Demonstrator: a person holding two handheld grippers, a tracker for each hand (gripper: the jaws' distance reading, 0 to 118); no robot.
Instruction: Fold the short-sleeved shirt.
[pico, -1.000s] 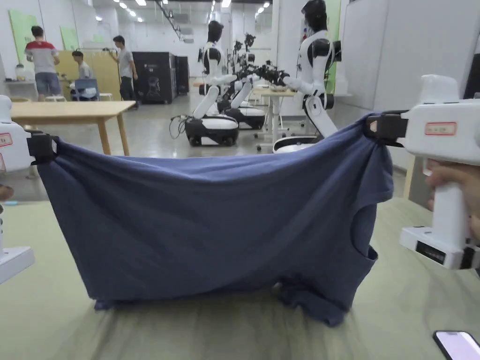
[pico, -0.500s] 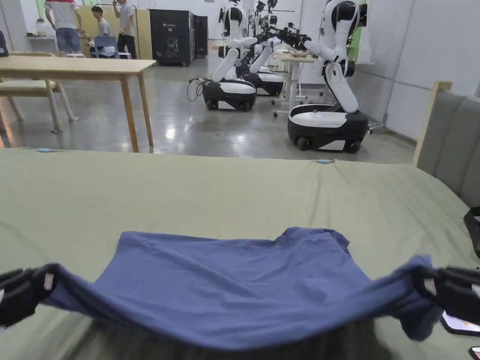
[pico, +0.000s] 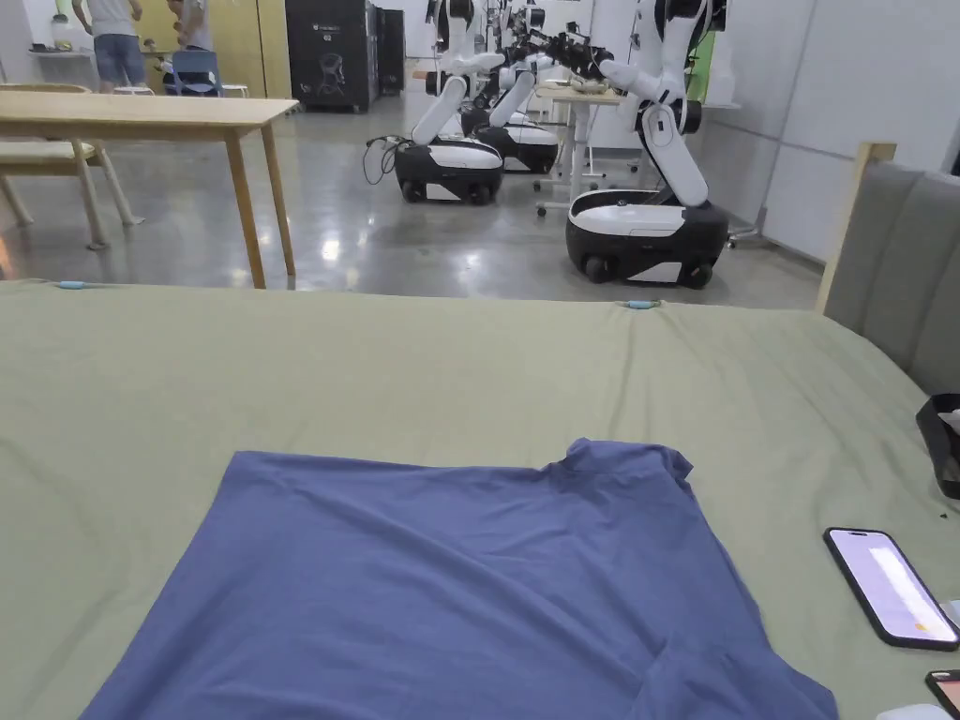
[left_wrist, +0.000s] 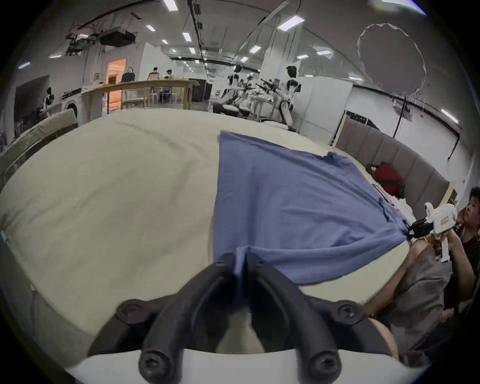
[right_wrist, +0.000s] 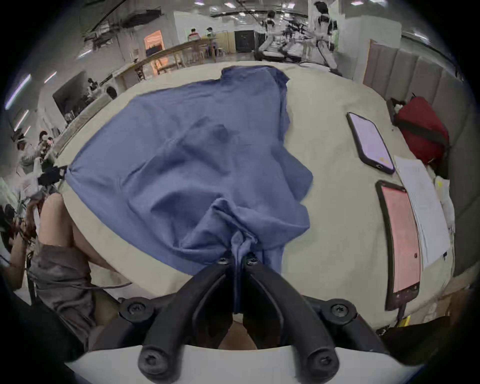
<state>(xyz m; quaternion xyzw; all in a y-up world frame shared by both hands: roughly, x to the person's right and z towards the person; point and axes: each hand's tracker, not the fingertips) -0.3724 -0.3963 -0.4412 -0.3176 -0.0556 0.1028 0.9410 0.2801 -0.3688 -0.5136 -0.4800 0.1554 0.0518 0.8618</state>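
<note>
Two hand-held grippers, left (left_wrist: 240, 262) and right (right_wrist: 237, 258), each clamping shirt (pico: 450, 581) | lowered from hanging onto bed (pico: 469, 375) | spread flat, folding can begin.

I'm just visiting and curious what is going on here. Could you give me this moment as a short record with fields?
Surface: green bed cover
Garment: blue shirt, spread mostly flat on the cover
Left gripper: shut on the shirt's near corner
Right gripper: shut on bunched shirt fabric
Beside the shirt: two phones, a sheet of paper, a red bag
</note>
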